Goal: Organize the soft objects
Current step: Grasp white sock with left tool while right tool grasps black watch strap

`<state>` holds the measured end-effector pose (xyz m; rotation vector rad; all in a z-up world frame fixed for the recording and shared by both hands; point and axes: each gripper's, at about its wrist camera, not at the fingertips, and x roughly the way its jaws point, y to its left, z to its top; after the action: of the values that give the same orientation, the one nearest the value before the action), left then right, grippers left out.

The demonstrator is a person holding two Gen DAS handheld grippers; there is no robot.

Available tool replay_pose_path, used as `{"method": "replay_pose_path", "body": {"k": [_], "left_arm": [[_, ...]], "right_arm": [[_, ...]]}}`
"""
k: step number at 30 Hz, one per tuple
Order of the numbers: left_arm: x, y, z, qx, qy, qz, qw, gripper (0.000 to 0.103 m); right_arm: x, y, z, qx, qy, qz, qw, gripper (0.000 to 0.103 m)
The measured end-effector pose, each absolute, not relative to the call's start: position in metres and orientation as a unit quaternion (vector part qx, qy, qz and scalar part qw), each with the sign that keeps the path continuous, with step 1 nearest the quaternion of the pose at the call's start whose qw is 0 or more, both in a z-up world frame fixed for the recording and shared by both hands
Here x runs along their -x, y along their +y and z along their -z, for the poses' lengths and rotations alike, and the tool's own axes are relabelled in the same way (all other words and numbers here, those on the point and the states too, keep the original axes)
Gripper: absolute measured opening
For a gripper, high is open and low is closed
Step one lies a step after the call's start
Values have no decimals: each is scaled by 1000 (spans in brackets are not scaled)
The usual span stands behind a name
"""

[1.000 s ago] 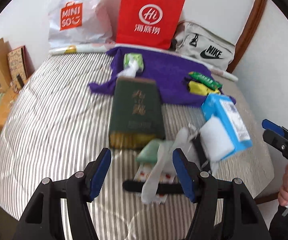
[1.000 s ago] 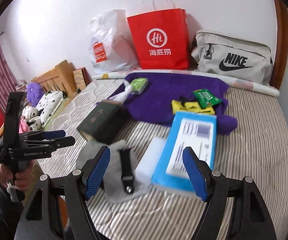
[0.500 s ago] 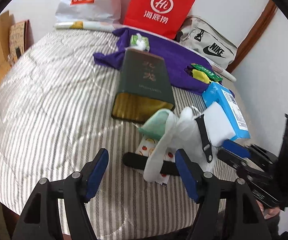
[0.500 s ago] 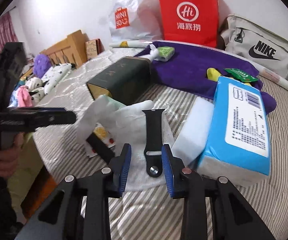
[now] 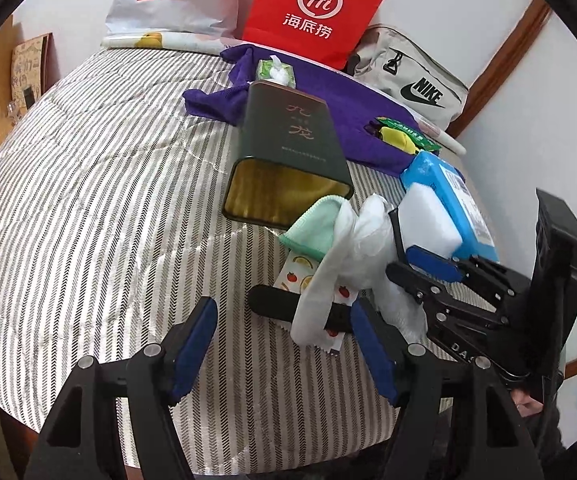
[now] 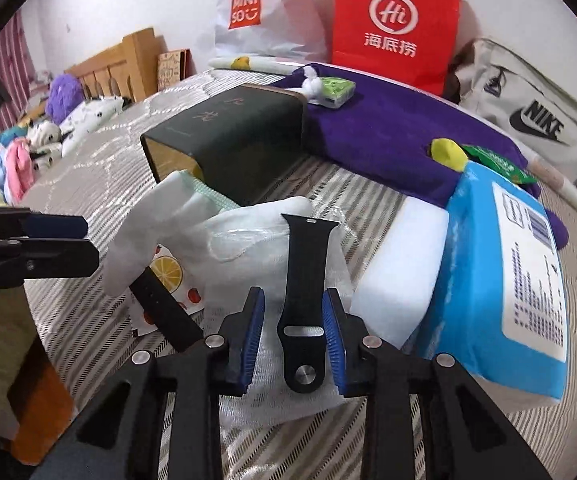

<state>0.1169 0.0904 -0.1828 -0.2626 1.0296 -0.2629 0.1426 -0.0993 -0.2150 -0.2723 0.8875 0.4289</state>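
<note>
Left wrist view: left gripper [image 5: 284, 340], jaws open and empty, lower over the striped bed [image 5: 100, 200] than a second ago. White cloth [image 5: 352, 240] now nearer, draped over a black strap.

Right wrist view: right gripper [image 6: 293, 330], jaws just narrowed, flanking the watch strap [image 6: 304, 292] on the cloth; contact uncertain.

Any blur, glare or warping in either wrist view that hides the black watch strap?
Right wrist view: sharp, evenly lit, watch strap clear between the right gripper. Left wrist view: sharp too; fisheye bends the striped bed, dark corners, no glare.
</note>
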Motion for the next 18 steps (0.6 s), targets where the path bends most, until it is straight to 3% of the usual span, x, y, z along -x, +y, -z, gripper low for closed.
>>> {"method": "replay_pose_path", "body": {"k": [4, 5, 18], "left_arm": [[-115, 92, 183, 123, 487, 125, 856, 68], [-115, 92, 182, 123, 485, 127, 857, 68], [-149, 60, 176, 83, 458, 171, 869, 67]], "right_arm": [[-142, -97, 216, 137, 423, -211, 870, 19], [-141, -99, 214, 133, 423, -214, 871, 12], [-119, -131, 197, 81, 430, -227, 870, 6]]}}
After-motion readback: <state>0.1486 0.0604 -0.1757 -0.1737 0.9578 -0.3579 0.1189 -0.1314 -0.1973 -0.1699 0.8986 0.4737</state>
